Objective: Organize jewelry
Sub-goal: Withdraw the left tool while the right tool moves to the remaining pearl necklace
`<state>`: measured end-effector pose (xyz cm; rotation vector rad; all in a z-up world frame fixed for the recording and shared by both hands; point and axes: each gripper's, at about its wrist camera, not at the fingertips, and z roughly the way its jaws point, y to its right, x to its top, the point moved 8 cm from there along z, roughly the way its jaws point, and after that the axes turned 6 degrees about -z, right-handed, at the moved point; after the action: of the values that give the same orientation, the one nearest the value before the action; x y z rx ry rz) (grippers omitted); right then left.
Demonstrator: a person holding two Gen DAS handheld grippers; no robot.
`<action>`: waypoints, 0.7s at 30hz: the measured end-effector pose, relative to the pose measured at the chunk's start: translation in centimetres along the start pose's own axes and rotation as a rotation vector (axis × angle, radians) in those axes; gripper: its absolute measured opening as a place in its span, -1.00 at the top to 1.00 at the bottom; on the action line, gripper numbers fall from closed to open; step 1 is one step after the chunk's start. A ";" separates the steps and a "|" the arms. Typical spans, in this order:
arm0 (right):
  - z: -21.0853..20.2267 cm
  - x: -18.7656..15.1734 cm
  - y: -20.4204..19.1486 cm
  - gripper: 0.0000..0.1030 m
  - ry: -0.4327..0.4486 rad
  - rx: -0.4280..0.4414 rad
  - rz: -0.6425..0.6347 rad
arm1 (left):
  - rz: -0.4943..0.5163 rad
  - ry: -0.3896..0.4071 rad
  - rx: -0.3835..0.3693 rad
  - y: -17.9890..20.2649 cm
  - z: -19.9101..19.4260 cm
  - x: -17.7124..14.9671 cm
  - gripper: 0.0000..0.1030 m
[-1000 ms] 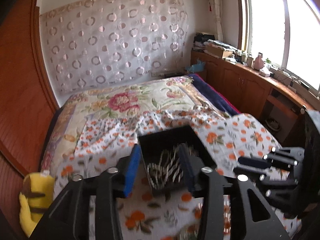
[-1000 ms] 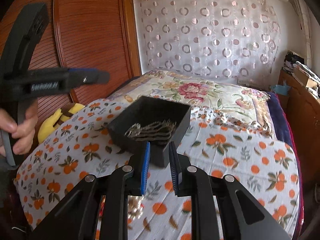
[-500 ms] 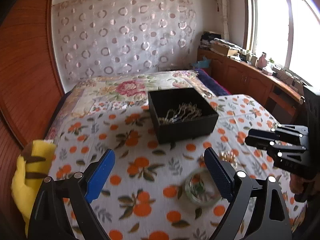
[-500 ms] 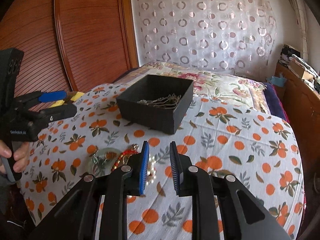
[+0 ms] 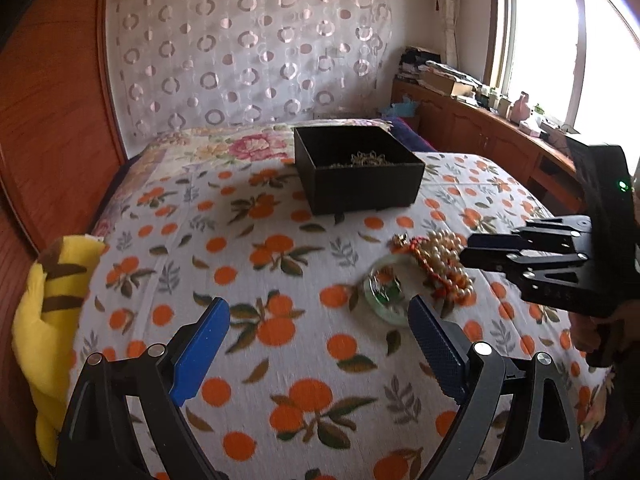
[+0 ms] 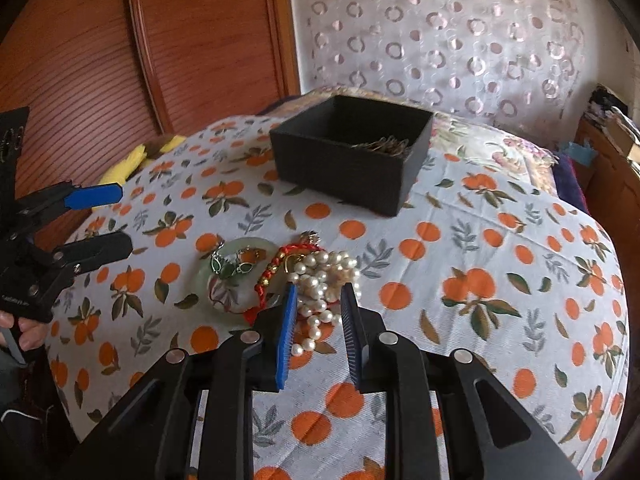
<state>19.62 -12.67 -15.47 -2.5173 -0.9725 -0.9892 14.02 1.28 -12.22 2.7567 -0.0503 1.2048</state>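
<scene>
Pearls (image 6: 324,280) lay heaped on the bed's orange-print cover (image 6: 500,264), at roughly 6 o'clock from the black box (image 6: 340,168), well apart from it. Tangled against a red-and-gold cord bracelet (image 6: 280,264) at their 9 o'clock, which overlapped a pale green jade disc (image 6: 228,276) carrying small green-stone pieces. Held a metal chain (image 6: 384,145) already, that box, at the far end of the cover.

Right tongs (image 6: 318,320) parted narrowly, straddling the near strands of the pearls, not yet pinched on them as far as could be judged. Left tongs (image 5: 318,344) spread wide and empty, low over the cover at about 7 o'clock from the disc. Yellow plush toy (image 5: 48,296) slumped at the bed's left edge.

Likely trouble: closing on only one or two strands and lifting would probably drag the knotted red cord along, perhaps tipping the disc or scattering the small pieces. Could also slip, round smooth beads, between flat pads. Soft cover might bunch into the grip.
</scene>
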 end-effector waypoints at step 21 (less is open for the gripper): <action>-1.1 0.4 0.5 0.85 0.028 -0.012 -0.022 | -0.008 -0.032 -0.030 1.2 0.6 -1.7 -0.69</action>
<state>19.61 -13.34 -14.41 -2.5006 -0.9914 -1.0364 13.23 0.02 -13.73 2.7479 -0.0593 1.1485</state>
